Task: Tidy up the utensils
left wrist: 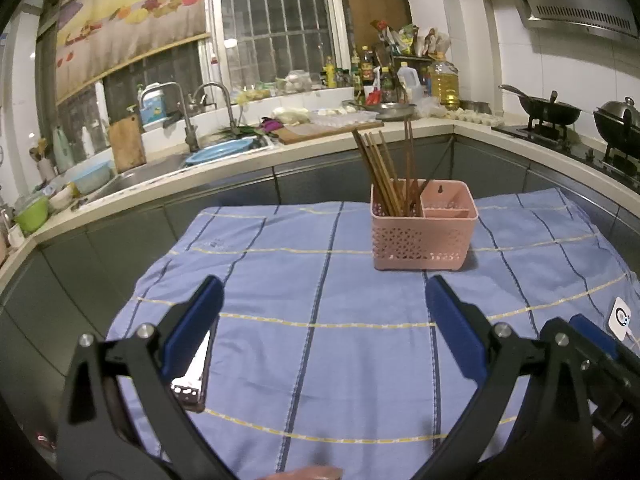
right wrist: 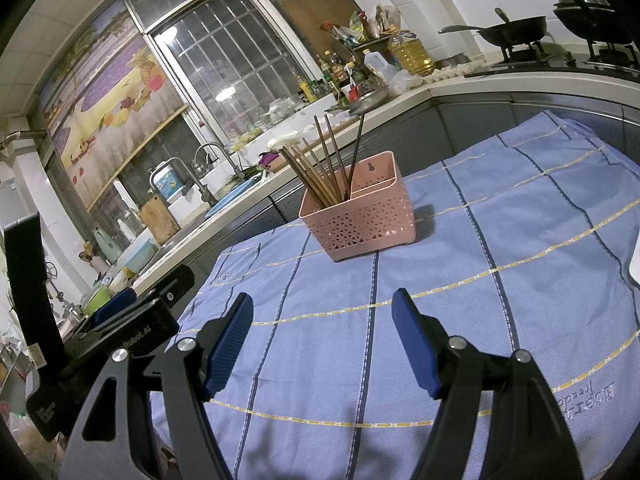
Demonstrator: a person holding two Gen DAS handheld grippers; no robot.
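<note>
Utensil caddy stood on the cloth-covered counter; both hand-held grippers were empty.

The pink perforated caddy point(left wrist: 424, 226) stood upright on the blue striped cloth point(left wrist: 304, 288), at about 1 o'clock from the left hand-held gripper point(left wrist: 324, 320) and at 12 o'clock from the right hand-held gripper point(right wrist: 322, 340). Brown chopsticks point(left wrist: 384, 168) stood bunched in its left compartment, leaning toward 11 o'clock; the smaller right-hand compartments appeared empty. The left hand-held gripper's jaws were spread wide apart above the cloth, holding nothing. The right hand-held gripper's jaws were likewise apart and held nothing. A small white device point(left wrist: 619, 319) lay on the cloth at 3 o'clock in the left wrist view. Both grippers were well apart from the caddy.
</note>
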